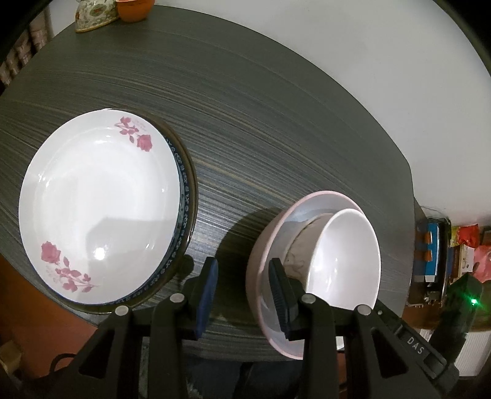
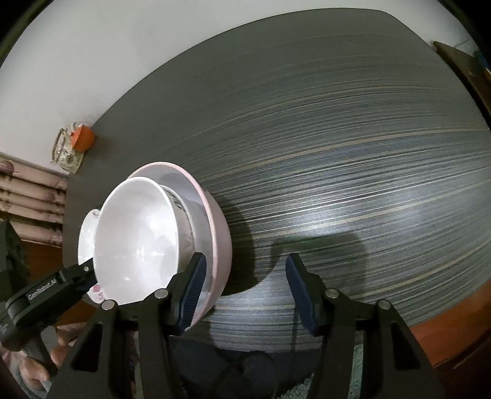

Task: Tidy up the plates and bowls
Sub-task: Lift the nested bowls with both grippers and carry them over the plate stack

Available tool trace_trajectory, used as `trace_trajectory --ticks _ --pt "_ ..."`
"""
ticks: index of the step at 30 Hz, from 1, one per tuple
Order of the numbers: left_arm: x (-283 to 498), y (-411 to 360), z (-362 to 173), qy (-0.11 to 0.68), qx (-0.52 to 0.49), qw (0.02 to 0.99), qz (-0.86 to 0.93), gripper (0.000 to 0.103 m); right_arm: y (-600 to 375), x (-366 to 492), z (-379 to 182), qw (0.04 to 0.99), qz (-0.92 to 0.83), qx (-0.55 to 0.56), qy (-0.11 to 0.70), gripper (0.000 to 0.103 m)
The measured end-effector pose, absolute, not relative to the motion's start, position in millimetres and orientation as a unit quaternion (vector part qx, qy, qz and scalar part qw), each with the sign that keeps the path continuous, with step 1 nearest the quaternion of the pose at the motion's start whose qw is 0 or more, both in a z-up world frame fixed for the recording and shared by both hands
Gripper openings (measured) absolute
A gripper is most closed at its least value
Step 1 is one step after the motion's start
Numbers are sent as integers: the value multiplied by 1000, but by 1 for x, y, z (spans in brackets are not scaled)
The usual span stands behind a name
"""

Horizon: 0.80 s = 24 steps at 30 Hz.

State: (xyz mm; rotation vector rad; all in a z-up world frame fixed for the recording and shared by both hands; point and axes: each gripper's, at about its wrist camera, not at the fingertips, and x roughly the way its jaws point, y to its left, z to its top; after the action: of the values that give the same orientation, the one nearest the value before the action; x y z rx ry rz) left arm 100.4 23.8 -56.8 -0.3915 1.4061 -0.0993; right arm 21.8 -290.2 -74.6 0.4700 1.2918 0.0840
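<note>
Two bowls nested, plates stacked beside them

Pink bowl (image 1: 260, 270) is my landmark. It sits on the dark striped table (image 1: 276, 129), near the table's front edge. Inside it sits a white bowl (image 1: 346, 261), smaller, tilted, its outer wall marked with grey pattern. White bowl is empty inside, glossy.

My left gripper (image 1: 245, 294) straddles the pink bowl's near rim: one pad inside the bowl, one pad outside on the table side. Jaws are partly apart; I can't tell if the pads actually press the rim, so grip is unclear.

My right gripper (image 2: 245, 291) is just right of the pink bowl (image 2: 221, 239) in its own view. Jaws stand open, nothing between them but bare table (image 2: 337, 153). Its left pad is close against the pink bowl's outer wall; touching or not, can't tell. White bowl (image 2: 138, 239) shows nested here too.

Left of the pink bowl, apart from it: a plate stack. Top one is a white rose plate (image 1: 101, 208), empty, pink flowers on its rim. Under it a blue-patterned plate (image 1: 184, 214), only its edge showing, and one darker rim below that.

Far behind the pink bowl, at the table's back corner: an orange pot (image 1: 135, 9) beside a floral-print object (image 1: 95, 15), partly cut off.
</note>
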Motion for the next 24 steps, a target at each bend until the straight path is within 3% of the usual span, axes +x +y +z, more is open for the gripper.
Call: trace_trajectory --ticks 4,24 --pt "101 26 -62 647 -175 741 -37 43 -288 30 -79 771 33 212 599 50" --pt "113 20 -74 659 -154 735 -44 40 -276 61 -95 768 20 203 607 46"
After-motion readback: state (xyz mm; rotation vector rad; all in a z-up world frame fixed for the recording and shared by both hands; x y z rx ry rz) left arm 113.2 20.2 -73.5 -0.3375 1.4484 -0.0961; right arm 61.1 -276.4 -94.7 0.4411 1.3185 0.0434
